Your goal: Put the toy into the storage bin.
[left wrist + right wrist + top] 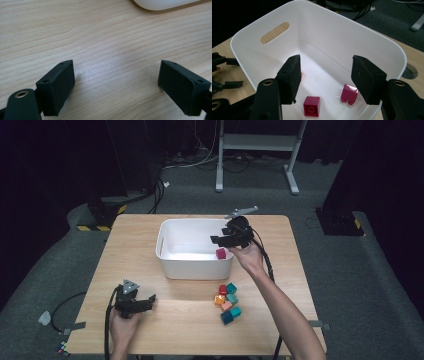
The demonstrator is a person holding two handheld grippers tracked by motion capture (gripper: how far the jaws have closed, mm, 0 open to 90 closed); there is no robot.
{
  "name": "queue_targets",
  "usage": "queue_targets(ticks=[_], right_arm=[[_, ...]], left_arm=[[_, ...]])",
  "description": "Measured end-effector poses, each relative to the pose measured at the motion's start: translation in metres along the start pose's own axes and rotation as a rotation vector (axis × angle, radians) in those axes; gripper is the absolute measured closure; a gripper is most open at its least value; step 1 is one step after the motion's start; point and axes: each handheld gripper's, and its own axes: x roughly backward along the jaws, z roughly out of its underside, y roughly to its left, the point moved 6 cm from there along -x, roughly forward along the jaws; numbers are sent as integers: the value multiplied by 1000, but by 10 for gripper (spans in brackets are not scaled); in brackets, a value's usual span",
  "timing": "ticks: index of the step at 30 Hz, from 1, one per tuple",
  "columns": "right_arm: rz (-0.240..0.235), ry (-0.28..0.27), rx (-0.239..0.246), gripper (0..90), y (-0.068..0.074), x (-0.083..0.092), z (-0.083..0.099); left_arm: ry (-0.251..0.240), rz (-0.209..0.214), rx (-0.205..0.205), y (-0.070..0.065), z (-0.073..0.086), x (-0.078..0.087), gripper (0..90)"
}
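We find the right claw [325, 77] held over the near right corner of the white bin [170, 250], right of centre in the high view, jaws spread wide with nothing between them. In the right gripper view two magenta bricks lie on the bin floor below the jaws: one [311, 106] at bottom centre, studs up, just beside the left jaw's tip; the other [349, 94] tipped on its side, close by the right jaw. Neither brick touches a jaw. We cannot tell how high the claw hangs above them.

The left claw [150, 301] sits low at the lower left of the surface [190, 330], jaws also wide, bare wood between them. A cluster of loose bricks [228, 302] lies on the surface in front of the bin, lower right of centre, well apart from both claws.
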Motion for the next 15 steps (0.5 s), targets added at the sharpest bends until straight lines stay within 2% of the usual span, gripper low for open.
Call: queue_targets(ticks=[9, 15], right_arm=[[-7, -72, -9, 421, -3, 31, 15], [-9, -101, -14, 425, -3, 46, 28]], left_arm=[[0, 0, 0, 0, 0, 0, 141], [0, 0, 0, 0, 0, 0, 141]])
